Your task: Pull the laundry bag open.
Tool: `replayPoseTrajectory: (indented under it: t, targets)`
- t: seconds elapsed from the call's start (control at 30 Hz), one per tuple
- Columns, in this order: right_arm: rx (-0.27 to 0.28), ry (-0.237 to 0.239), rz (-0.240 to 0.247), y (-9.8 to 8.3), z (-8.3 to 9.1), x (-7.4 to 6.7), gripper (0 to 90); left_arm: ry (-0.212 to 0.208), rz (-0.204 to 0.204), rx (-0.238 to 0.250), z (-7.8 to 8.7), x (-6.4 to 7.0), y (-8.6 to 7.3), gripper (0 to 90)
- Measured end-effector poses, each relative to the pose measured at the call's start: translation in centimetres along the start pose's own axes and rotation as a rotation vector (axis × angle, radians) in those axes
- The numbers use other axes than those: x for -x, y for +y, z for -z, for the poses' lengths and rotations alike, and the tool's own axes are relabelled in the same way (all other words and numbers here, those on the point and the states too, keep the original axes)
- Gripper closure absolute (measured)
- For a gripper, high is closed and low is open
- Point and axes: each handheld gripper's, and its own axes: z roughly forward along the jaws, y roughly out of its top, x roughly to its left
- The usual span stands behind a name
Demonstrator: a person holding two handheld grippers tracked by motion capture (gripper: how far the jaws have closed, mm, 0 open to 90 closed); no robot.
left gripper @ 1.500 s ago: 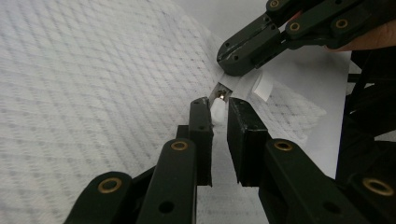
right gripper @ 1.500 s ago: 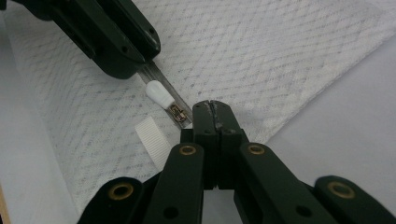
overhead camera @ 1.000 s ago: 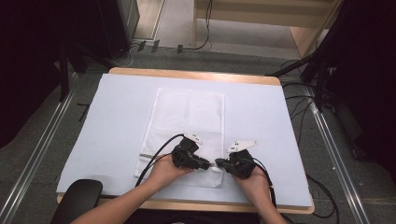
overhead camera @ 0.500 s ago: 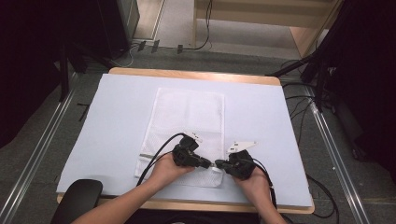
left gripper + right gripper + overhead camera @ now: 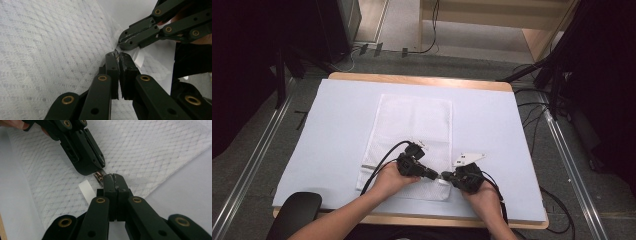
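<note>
1. The white mesh bag (image 5: 414,120) lies flat in the middle of the table (image 5: 337,115). Both claws meet at its near right corner.
2. The left gripper (image 5: 434,175) has its jaws almost together on the small metal zipper pull (image 5: 99,175), which glints at their tips in both gripper views.
3. The right gripper (image 5: 446,175) is fully closed, tip to tip with the left one and just beside the white ribbon tab (image 5: 86,188). I cannot tell whether it pinches any mesh.
4. To do this well, I judge that the right claw should anchor the corner. The left should draw the pull straight along the zip line, kept low so the mesh does not bunch.
5. Against the earlier frames, both hands sit in the same spot. The left jaws have just been closing, with the pull between them.
</note>
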Motion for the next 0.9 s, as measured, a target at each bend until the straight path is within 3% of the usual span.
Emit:
replayPoseTrajectory:
  t: [0.2,0.27,0.4,0.53,0.7,0.8,0.9]
  targets:
    - [0.007,0.005,0.013,0.0,-0.1,0.0,90.0,-0.002,0.01,-0.021,0.1,-0.1,0.1,88.4]
    - [0.008,0.01,0.016,-0.1,-0.1,0.1,90.0,-0.026,0.03,-0.021,0.2,-0.3,0.1,88.5]
    - [0.014,0.007,0.02,-0.2,0.0,0.0,90.0,-0.031,0.074,-0.012,1.1,-1.1,-0.1,88.5]
    - [0.014,0.012,0.02,-0.2,-0.1,0.1,90.0,-0.044,0.064,-0.026,1.4,-0.7,0.0,88.3]
    - [0.023,0.016,0.028,-0.3,-0.1,0.2,90.0,-0.052,0.108,-0.022,2.3,-1.5,-0.3,88.4]
    - [0.021,0.019,0.018,-0.3,0.0,0.2,90.0,-0.052,0.086,-0.024,2.9,-1.2,-0.3,88.4]
    - [0.025,0.023,0.026,-0.3,0.0,0.3,90.0,-0.05,0.09,-0.024,3.4,-1.3,-0.5,88.3]
